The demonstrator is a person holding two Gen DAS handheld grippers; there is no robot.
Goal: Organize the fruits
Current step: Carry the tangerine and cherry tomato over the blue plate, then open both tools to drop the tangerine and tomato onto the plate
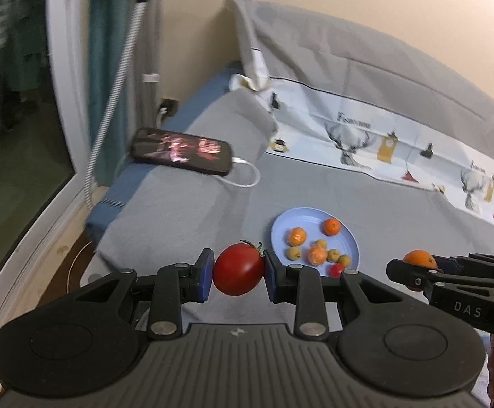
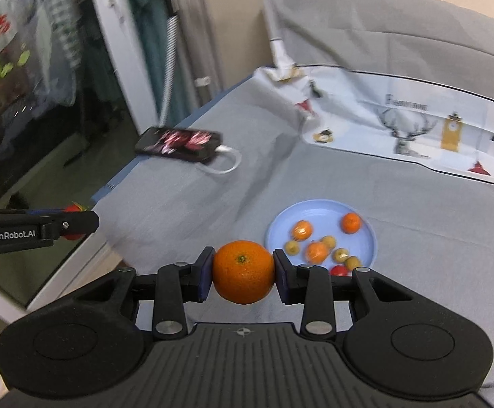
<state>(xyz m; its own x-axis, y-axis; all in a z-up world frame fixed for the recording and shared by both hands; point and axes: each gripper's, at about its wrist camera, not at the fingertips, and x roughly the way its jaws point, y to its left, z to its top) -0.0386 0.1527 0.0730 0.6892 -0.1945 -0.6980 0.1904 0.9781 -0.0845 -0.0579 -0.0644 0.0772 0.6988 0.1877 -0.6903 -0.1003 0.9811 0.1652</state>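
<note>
My left gripper [image 1: 238, 270] is shut on a red tomato [image 1: 236, 267] and holds it above the grey bed sheet, just left of a light blue plate [image 1: 291, 219]. My right gripper [image 2: 243, 272] is shut on an orange [image 2: 243, 272], held above the sheet, near the plate [image 2: 321, 209]. The plate holds small oranges, several small yellow fruits and a small red fruit [image 2: 340, 269]. In the left wrist view the right gripper [image 1: 416, 267] with the orange [image 1: 418, 259] shows at the right. In the right wrist view the left gripper [image 2: 77, 219] shows at the left.
A phone [image 1: 180, 151] with a white charging cable [image 1: 247, 176] lies on the bed at the far left. A printed white cloth [image 1: 382, 142] and a grey pillow [image 1: 365, 51] lie at the back. The bed's left edge drops to the floor by a glass door [image 1: 19, 136].
</note>
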